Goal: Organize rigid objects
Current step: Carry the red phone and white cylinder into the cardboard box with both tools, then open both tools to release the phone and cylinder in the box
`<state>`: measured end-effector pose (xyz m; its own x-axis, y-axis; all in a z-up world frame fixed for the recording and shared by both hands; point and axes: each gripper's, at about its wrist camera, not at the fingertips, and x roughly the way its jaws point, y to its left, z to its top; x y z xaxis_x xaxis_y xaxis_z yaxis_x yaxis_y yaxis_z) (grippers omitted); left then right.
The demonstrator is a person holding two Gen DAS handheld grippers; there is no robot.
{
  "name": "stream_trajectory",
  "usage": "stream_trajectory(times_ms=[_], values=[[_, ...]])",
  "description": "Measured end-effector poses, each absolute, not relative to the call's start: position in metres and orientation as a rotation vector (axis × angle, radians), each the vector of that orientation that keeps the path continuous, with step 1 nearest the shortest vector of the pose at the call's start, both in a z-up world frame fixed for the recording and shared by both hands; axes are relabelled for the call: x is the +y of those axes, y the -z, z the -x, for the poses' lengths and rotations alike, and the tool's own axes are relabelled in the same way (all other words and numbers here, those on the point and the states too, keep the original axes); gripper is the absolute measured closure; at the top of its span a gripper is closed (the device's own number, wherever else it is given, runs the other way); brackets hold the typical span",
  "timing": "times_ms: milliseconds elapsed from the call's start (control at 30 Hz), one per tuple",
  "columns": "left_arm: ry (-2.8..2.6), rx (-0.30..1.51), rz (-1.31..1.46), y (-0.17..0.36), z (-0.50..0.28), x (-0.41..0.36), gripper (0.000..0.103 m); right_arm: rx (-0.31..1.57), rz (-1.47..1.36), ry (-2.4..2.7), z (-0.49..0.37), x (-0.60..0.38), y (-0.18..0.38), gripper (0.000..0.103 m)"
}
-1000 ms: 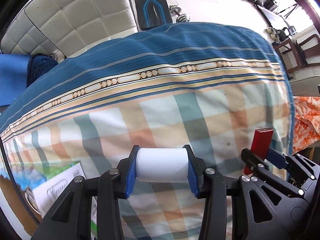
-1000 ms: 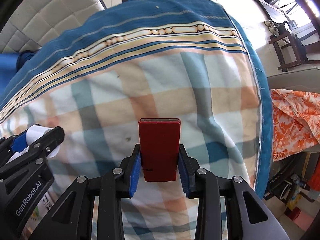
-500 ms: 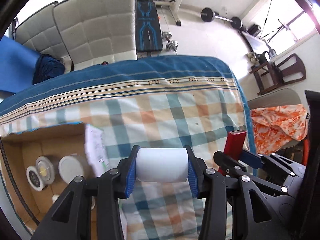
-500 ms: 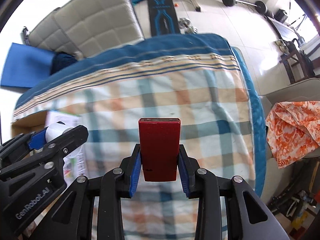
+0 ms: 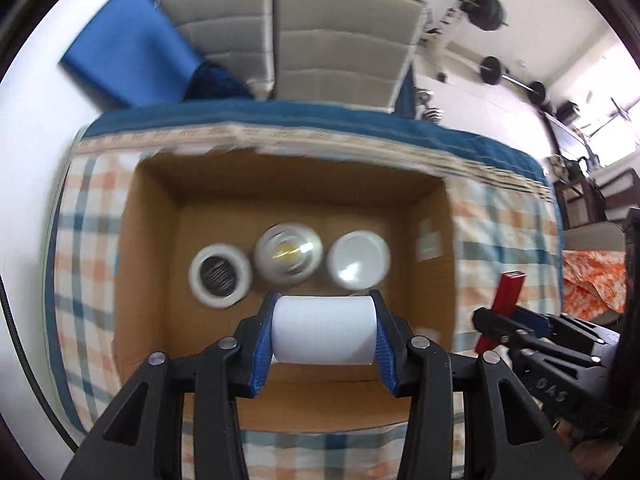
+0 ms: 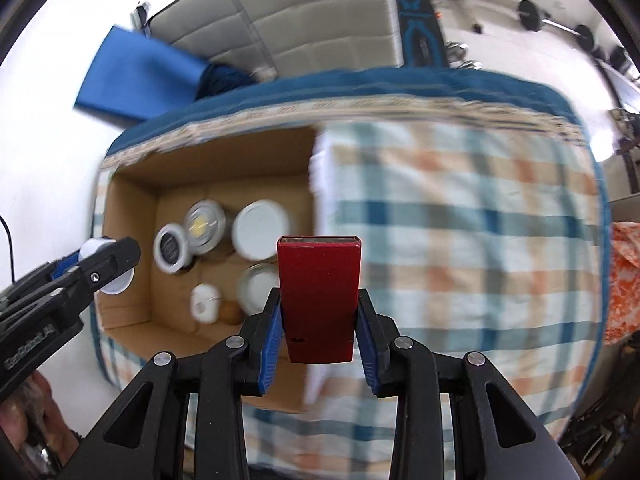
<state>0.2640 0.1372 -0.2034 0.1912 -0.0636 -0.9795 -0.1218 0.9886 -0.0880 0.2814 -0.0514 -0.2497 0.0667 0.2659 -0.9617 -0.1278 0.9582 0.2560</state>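
Observation:
My left gripper [image 5: 324, 336] is shut on a white cylinder [image 5: 324, 330], held sideways above an open cardboard box [image 5: 152, 280] on the checked bed cover. My right gripper [image 6: 318, 332] is shut on a red flat box [image 6: 318, 292], held upright above the box's right wall [image 6: 316, 184]. In the cardboard box stand three round jars with white lids [image 5: 358, 258] in a row, and more small items [image 6: 205, 303] show in the right wrist view. The right gripper with the red box [image 5: 506, 296] shows at the right in the left wrist view. The left gripper [image 6: 108, 264] shows at the left in the right wrist view.
The checked bed cover [image 6: 460, 240] spreads to the right of the box. A padded grey headboard [image 5: 288, 40] and a blue mat [image 5: 128, 56] stand beyond the bed. Gym weights [image 5: 492, 68] lie on the floor; orange cloth [image 5: 592, 276] is at the right.
Both grippers have risen and swung left with their objects held. The cardboard box has come from the left edge to directly below the left gripper.

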Motion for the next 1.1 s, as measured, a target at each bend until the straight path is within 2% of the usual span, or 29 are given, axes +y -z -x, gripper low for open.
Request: stream_trajectory(times_ms=[267, 533, 733, 1100], values=[[-0.101, 1.522, 0.202, 0.268, -0.227, 0.203, 0.063, 1.578, -0.024, -0.293, -0.252, 0.013, 0.296, 0.067], [-0.088, 1.664, 0.157, 0.329, -0.208, 0.218, 0.063, 1.648, 0.124, -0.108, -0.231, 0.035, 0.346, 0.067], [-0.085, 1.727, 0.117, 0.353, -0.206, 0.215, 0.063, 1.668, 0.219, 0.015, -0.232, 0.048, 0.368, 0.067], [-0.074, 1.782, 0.146, 0.376, -0.206, 0.23, 0.063, 1.78, 0.089, 0.049, -0.241, 0.036, 0.39, 0.067]])
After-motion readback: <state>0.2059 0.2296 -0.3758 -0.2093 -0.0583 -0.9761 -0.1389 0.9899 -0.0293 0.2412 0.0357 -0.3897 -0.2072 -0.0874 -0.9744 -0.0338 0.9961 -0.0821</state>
